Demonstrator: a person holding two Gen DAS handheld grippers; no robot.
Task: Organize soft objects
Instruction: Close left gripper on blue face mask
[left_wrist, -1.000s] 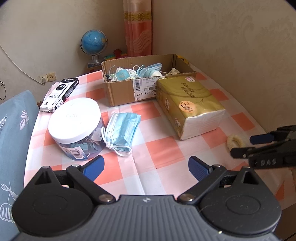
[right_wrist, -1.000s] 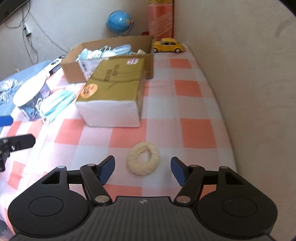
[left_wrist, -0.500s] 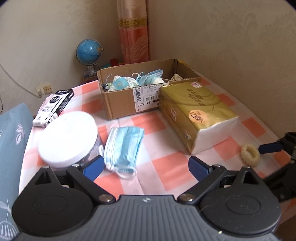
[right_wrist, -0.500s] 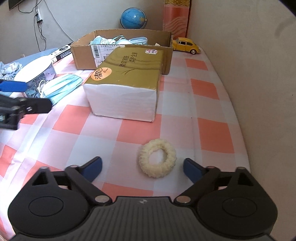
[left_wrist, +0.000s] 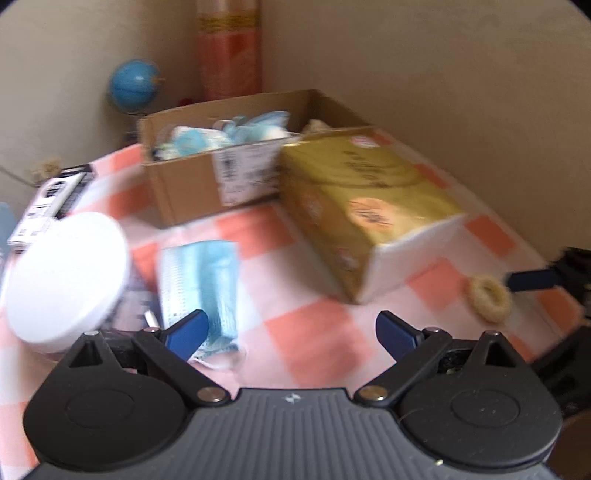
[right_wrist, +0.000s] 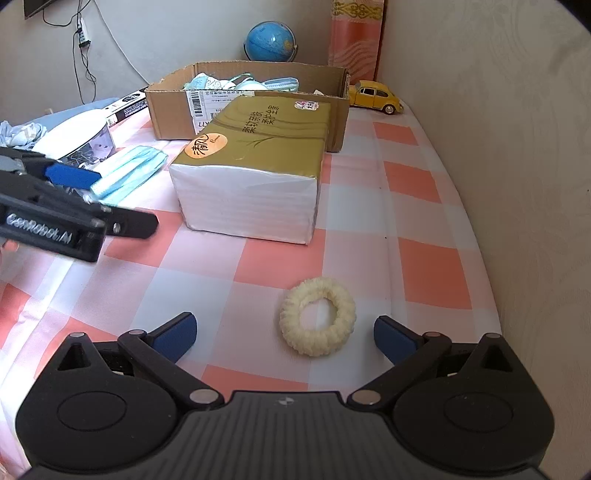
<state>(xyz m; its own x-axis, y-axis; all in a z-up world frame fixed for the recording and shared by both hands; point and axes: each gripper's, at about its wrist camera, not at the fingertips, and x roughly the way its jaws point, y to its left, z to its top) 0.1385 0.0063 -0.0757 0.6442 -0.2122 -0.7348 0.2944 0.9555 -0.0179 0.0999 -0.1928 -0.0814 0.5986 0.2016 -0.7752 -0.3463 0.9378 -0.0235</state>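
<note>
A cream scrunchie (right_wrist: 317, 316) lies on the checked tablecloth just ahead of my right gripper (right_wrist: 283, 334), whose jaws stand wide open with the ring between them, untouched. My left gripper (left_wrist: 291, 330) is open too, hovering over the cloth with its left fingertip above a blue face mask (left_wrist: 199, 284). The same mask (right_wrist: 129, 173) lies left of a gold tissue pack (right_wrist: 255, 162). A cardboard box (right_wrist: 243, 99) with several masks and soft items stands behind the pack. In the left wrist view the scrunchie (left_wrist: 489, 299) sits at the right, next to the right gripper's blue fingertip.
A white-lidded jar (left_wrist: 66, 273) stands left of the mask, a black-and-white carton (left_wrist: 51, 203) behind it. A yellow toy car (right_wrist: 375, 96) and a blue globe (right_wrist: 271, 40) sit at the back. The wall (right_wrist: 517, 184) runs close along the table's right edge.
My right gripper has opened wide and dropped closer to the scrunchie. My left gripper has moved forward and down towards the mask; its view is now blurred.
</note>
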